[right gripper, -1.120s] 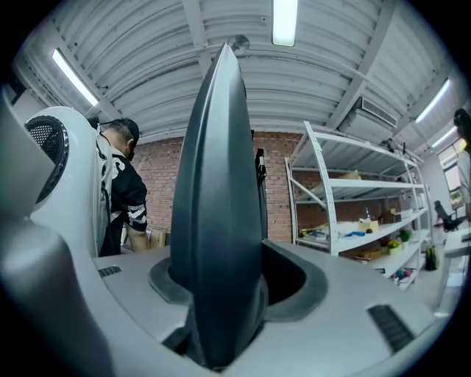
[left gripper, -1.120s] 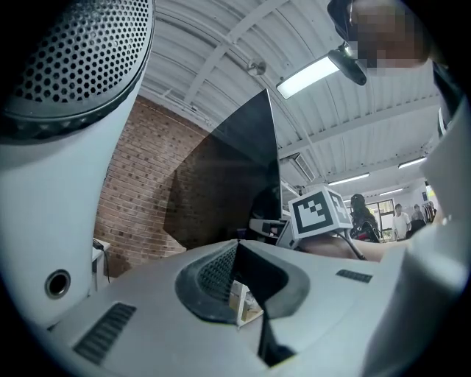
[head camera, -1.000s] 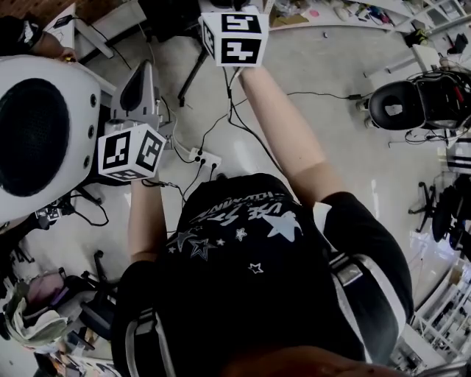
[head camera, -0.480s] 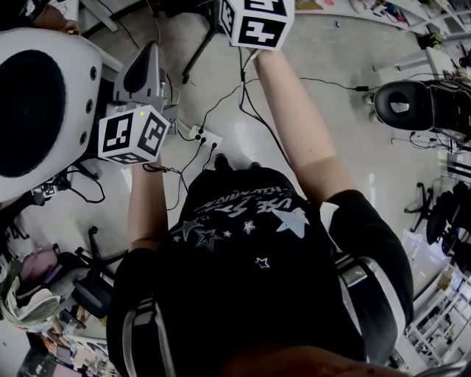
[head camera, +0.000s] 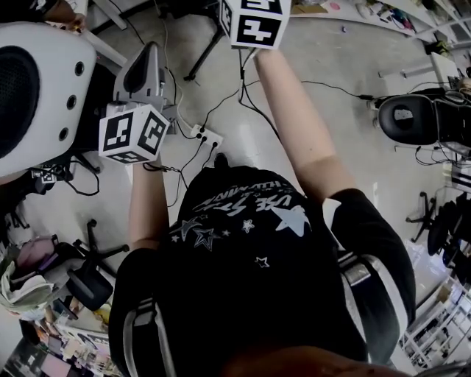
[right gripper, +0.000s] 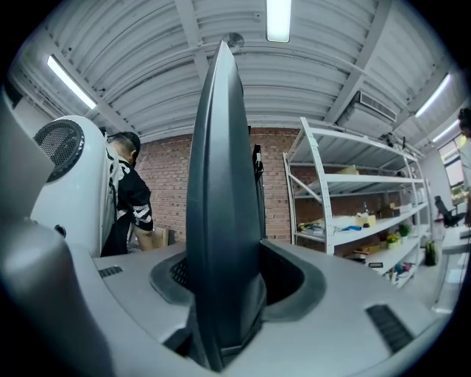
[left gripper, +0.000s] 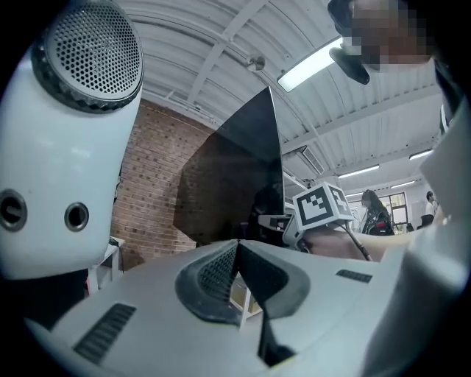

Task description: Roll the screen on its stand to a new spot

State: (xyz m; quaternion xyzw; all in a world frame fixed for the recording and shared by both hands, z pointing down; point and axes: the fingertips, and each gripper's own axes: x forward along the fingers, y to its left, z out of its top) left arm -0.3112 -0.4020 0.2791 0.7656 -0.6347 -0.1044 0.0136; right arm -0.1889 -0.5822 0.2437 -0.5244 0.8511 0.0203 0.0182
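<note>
Brick-walled workshop: right hand-held gripper [right gripper: 222, 294] just tightened on screen [right gripper: 221, 162] edge; left hand-held gripper [left gripper: 237, 254] jaws together.

Brick wall [right gripper: 168, 184], white shelving [right gripper: 353, 177], ribbed ceiling [right gripper: 147, 59], strip light [right gripper: 278, 18].

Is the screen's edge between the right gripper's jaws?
Yes, the right gripper has the screen edge-on between its jaws, which have just been closing further on it.

A black screen [right gripper: 221, 184] is gripped between the grey fingers [right gripper: 346, 309] of the right gripper [right gripper: 224, 280], whose jaws have just been closing. Beyond the fingers, red-brown brick [right gripper: 165, 199] and white shelving [right gripper: 331, 221] are seen. Its cube [head camera: 254, 22] is patterned with black-and-white squares.
</note>
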